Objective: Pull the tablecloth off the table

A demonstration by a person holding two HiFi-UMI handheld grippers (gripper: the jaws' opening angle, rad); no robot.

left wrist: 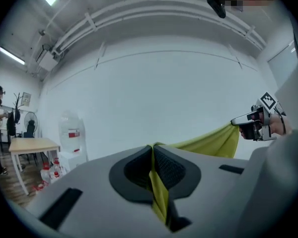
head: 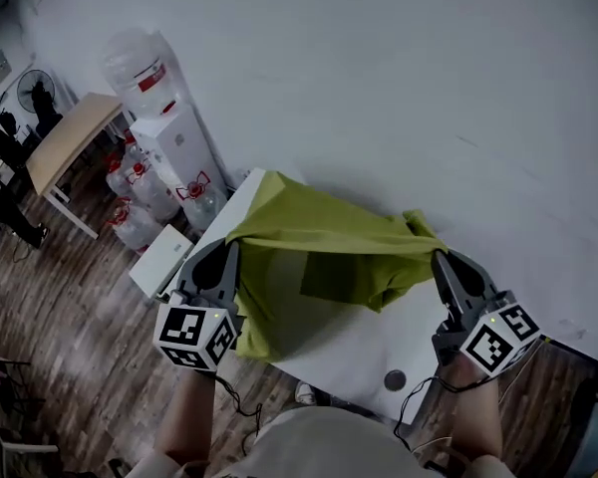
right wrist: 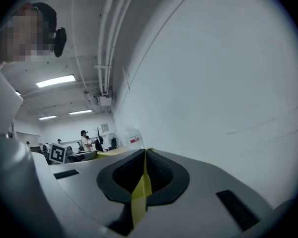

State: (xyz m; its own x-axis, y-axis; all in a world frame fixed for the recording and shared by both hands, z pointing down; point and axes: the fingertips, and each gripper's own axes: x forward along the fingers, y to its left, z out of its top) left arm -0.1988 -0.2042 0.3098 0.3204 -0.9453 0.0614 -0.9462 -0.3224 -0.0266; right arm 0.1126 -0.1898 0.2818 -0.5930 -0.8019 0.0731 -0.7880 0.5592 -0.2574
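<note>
- cloth [head: 324, 235]: thin, soft, light, probably slides easily; best gripped at edge corners. It's lifted and sags between the tongs, far part draped on the counter [head: 364, 352].
- left tongs [head: 229, 249]: clamped tight on a cloth fold.
- right tongs [head: 441, 259]: likewise, pinching the opposite corner.
- forearms low, well apart; tongs angled forward above the counter.

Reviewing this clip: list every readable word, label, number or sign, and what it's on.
No text is readable.
Red label on the water bottle: too blurred to read.
Red labels on the floor bottles: too small.
Cubes on the left gripper and right gripper: square marker patterns, no words.
The tablecloth: plain, no print.
</note>
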